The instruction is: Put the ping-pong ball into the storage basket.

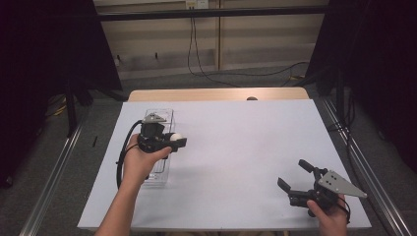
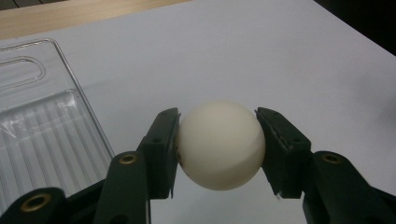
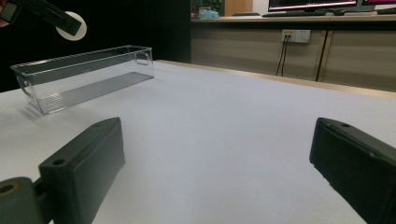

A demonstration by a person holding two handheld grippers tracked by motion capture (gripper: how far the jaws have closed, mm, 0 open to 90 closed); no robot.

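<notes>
Left gripper view: jaws clamping white ball (image 2: 220,144).

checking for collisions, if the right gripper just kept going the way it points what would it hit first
Probably nothing soon. The right gripper, jaws open, points over bare white table. The clear bin sits off to the left of its line, though depth is hard to judge.

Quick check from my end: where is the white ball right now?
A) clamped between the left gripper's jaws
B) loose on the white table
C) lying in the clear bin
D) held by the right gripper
A: in the left gripper view the white ball sits squeezed between both jaws of the left gripper, beside the clear bin, while the right gripper is open with nothing in it.
</notes>
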